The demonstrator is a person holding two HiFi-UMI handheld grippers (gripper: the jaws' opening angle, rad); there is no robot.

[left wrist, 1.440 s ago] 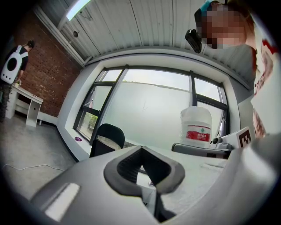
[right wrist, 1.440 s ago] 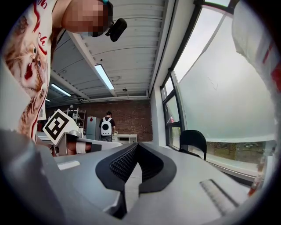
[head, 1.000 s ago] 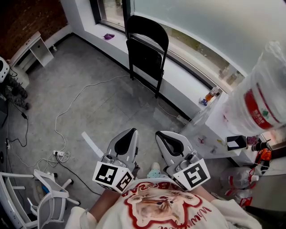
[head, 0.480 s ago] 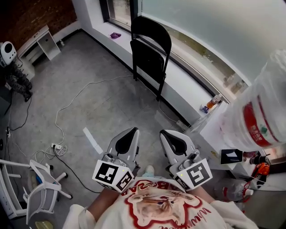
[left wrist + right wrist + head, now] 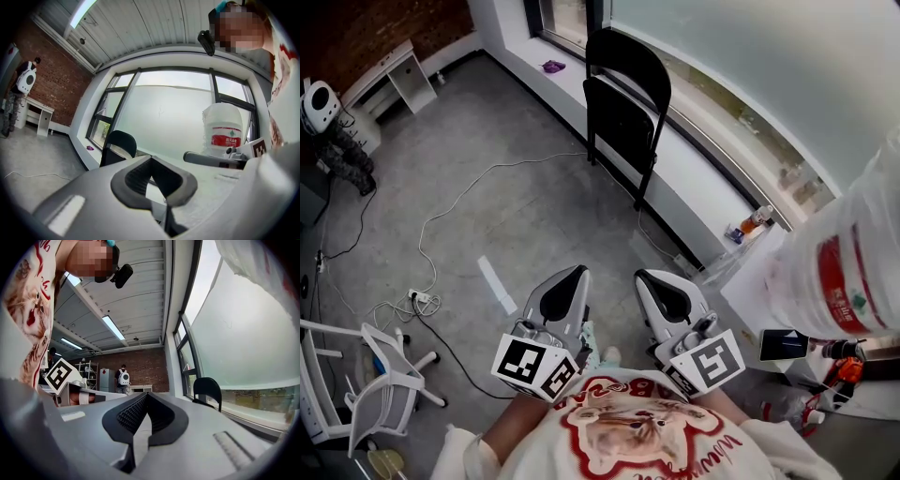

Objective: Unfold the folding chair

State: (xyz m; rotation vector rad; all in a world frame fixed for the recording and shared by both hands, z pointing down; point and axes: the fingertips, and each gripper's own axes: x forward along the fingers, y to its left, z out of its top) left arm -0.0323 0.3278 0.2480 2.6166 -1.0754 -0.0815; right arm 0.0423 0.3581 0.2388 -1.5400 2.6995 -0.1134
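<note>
A grey concrete floor [image 5: 502, 220] is seen beneath a long window [image 5: 750, 56], and a brick wall [image 5: 366, 28] is met at the window's left end. One folding chair [image 5: 623, 103], one water jug [image 5: 844, 258], one white cable [image 5: 459, 199] and two grippers are counted. The chair is stood folded flat and upright against the ledge under the window. The left gripper [image 5: 568, 279] and right gripper [image 5: 654, 281] are held side by side, well back from the window. Each one's fingers are pressed together on nothing. The chair is kept well apart from them, nearer the window, untouched.
</note>
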